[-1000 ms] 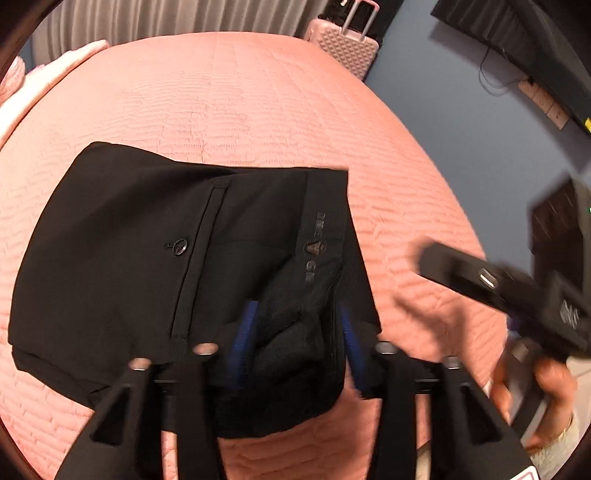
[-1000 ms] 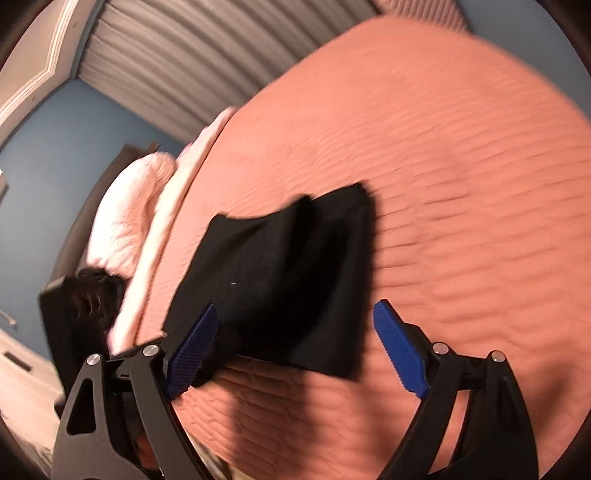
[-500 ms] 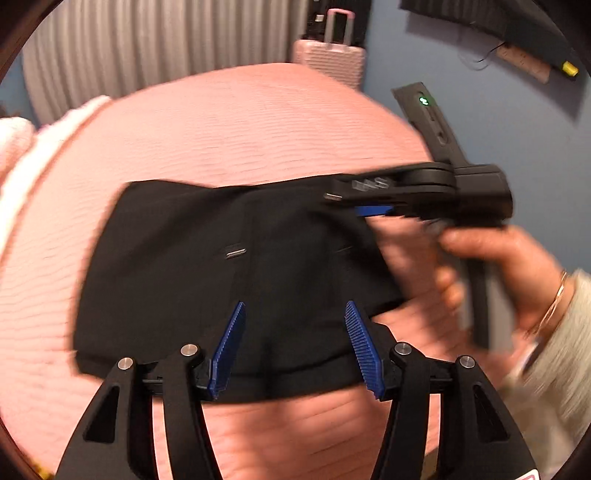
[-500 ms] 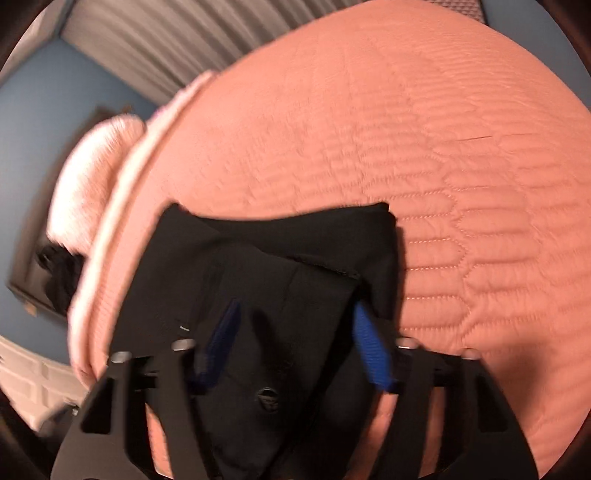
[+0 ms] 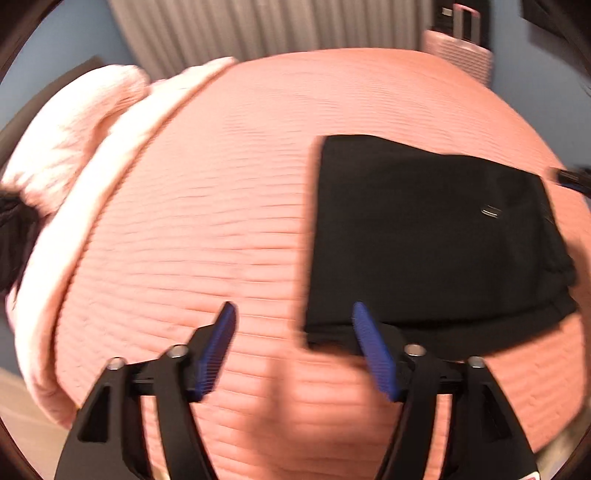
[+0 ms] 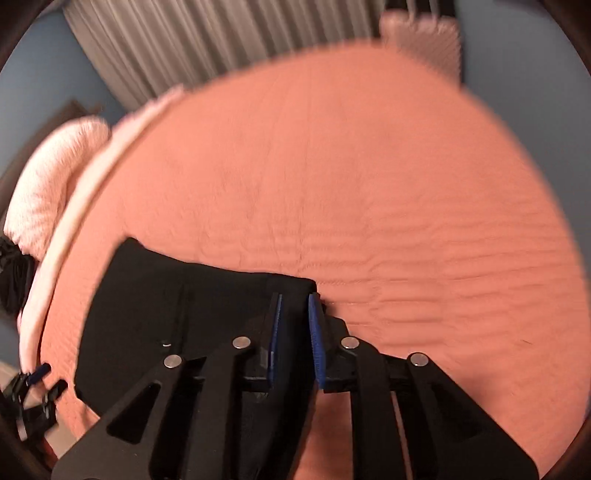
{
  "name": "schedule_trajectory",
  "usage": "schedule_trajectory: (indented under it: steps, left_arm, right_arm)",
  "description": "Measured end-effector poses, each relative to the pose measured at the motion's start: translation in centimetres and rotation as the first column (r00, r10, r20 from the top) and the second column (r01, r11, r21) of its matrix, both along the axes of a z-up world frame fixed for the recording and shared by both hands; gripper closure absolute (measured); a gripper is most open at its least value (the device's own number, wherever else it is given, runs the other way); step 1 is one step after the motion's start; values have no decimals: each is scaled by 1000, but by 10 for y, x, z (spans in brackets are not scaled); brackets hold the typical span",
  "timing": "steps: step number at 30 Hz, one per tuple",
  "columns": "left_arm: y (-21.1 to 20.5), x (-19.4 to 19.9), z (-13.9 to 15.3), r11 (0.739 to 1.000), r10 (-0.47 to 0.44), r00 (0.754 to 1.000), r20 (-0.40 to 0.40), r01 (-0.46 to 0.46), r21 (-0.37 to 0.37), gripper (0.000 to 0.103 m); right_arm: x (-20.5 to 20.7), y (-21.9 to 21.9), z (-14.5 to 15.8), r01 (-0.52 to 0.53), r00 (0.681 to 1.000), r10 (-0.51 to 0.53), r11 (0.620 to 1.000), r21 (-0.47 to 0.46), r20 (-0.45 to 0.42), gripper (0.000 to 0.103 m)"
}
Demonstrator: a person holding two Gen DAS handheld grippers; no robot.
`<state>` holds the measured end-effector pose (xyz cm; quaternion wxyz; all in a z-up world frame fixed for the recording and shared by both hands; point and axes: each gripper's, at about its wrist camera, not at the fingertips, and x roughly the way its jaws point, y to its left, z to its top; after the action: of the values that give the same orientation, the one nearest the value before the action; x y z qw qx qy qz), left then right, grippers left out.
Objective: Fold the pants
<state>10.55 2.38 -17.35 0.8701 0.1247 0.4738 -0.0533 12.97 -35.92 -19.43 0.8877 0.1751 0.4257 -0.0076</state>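
The black pants (image 5: pixel 424 236) lie folded in a compact rectangle on the pink quilted bed (image 5: pixel 221 221). My left gripper (image 5: pixel 295 328) is open and empty, hovering just left of the pants' near left corner. In the right wrist view the pants (image 6: pixel 177 317) lie at lower left, and my right gripper (image 6: pixel 295 306) is nearly closed on the pants' right edge, with black fabric between the blue pads (image 6: pixel 316 332). The left gripper (image 6: pixel 40 380) shows small at the far left edge.
Pale pink pillows (image 5: pixel 74 129) and a folded-back sheet line the bed's left side. A pink suitcase (image 5: pixel 458 55) stands beyond the far right corner, before grey curtains (image 5: pixel 258 29). A dark item (image 5: pixel 14 236) lies left of the pillows.
My left gripper has let go of the pants and swung left off them. My right gripper has come down on the pants' right edge and closed on it.
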Motion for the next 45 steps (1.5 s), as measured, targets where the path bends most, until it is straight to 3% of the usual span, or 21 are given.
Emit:
schedule_trajectory:
  steps: [5,7,8,11,15,19,21,23,24,27,31,33,35,37,38,39,40,41,42,43,45]
  left_arm:
    - [53,16,-17,989,121,992,-22,-118,92,34]
    - [66,17,-18,987,141,990,-23,-138,86,34]
    - [69,15,-18,987,141,990,-26,-139,80,34]
    - [61,4,-19,997,68,996,-60,-65,50,34]
    - [10,-4,-44,993,-102,988,-112,109,54,34]
    - [-12,4,-56,988,-130,989,-76,135,68,32]
    - [8,23,-54,997,-76,992,-103,74,-25,23]
    - [34,37,-53,985,-45,984,-171,15,-173,21]
    - [40,38,-53,980,-52,982,-184,15,-197,21]
    - [42,19,-42,990,-71,989,-133,54,-127,21]
    - [64,10,-12,990,1,1000,21,-4,143,25]
    - [65,18,8,994,-27,999,39,23,106,26]
    - [43,27,25,996,-76,995,68,72,55,25]
    - [5,34,28,987,-159,985,60,160,-7,25]
    - [-23,38,19,974,-223,974,38,225,-28,22]
    - [-44,40,5,966,-258,966,18,259,-14,18]
    - [-63,43,-16,960,-278,961,-11,278,31,18]
    - [-79,48,-46,952,-273,960,-67,279,125,16]
    - [-83,50,-59,953,-253,964,-85,263,151,15]
    - [-81,49,-53,967,-222,973,-64,228,112,16]
    - [-75,50,-34,985,-166,986,-33,167,35,16]
  right_arm:
    - [-35,73,-14,-202,978,206,973,111,-19,88]
    - [-28,87,-54,-232,962,239,970,67,-136,94]
    - [-28,76,-75,-194,969,208,975,110,-136,98]
    - [-26,45,-82,-97,983,133,961,258,-126,103]
    - [-17,55,-81,-151,974,173,976,155,-143,103]
    - [-11,48,-85,-148,975,173,974,173,-142,103]
    - [-13,51,-80,-154,973,179,973,170,-145,103]
    - [-15,52,-76,-166,971,190,972,165,-143,103]
    - [-23,54,-75,-171,971,194,971,165,-141,103]
    - [-30,48,-73,-182,970,207,967,178,-129,103]
    - [-36,45,-60,-116,980,145,974,197,-138,103]
    - [-45,55,-35,-113,989,124,985,132,-83,97]
    - [-43,81,-21,-186,980,192,977,103,-47,97]
    - [-33,108,-28,-280,955,280,960,19,-92,101]
    - [-28,112,-46,-299,945,283,950,-85,-163,101]
    - [-28,102,-57,-288,947,271,954,-81,-173,102]
    - [-31,83,-60,-241,959,241,970,19,-147,103]
    - [-38,55,-58,-117,978,133,988,100,-163,103]
    - [-45,40,-50,-57,984,77,990,131,-158,103]
    - [-50,34,-43,-38,988,58,989,143,-141,101]
    - [-58,43,-24,-32,992,33,999,11,-124,95]
